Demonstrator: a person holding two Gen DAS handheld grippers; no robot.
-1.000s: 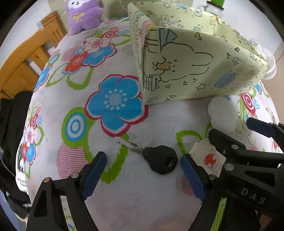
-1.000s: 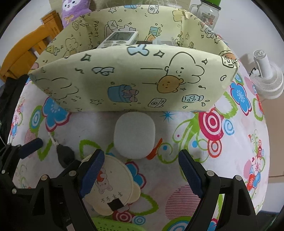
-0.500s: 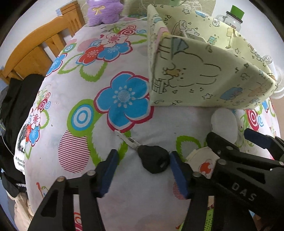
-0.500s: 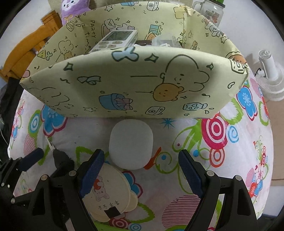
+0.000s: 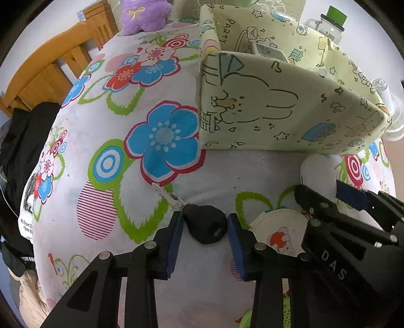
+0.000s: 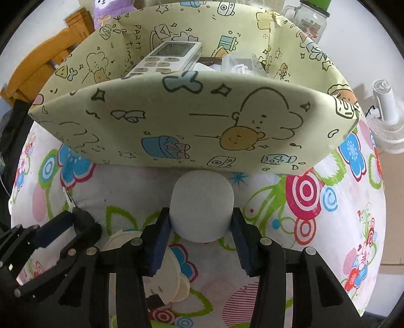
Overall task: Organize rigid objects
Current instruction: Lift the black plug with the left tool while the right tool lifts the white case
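Observation:
A key with a black head [image 5: 205, 225] lies on the flowered cloth; my left gripper [image 5: 203, 227] is shut on its head, the metal blade pointing up-left. A white rounded case [image 6: 201, 205] lies just in front of the yellow cartoon fabric box [image 6: 202, 121]; my right gripper [image 6: 200, 224] is shut on it. The case also shows in the left wrist view [image 5: 317, 174], and the key in the right wrist view [image 6: 84, 220]. The box [image 5: 277, 118] holds a white remote [image 6: 166, 59] and other small items.
A round cream Hello Kitty mirror [image 5: 280, 232] lies between the grippers, also in the right view [image 6: 161, 277]. A purple plush [image 5: 144, 15], a wooden chair [image 5: 50, 73], a green-lidded jar [image 6: 306, 20] and a white fan [image 6: 388, 118] stand around the table.
Both grippers moved forward and closed: the left on the key's black head, the right on the white case. Both were open a second ago.

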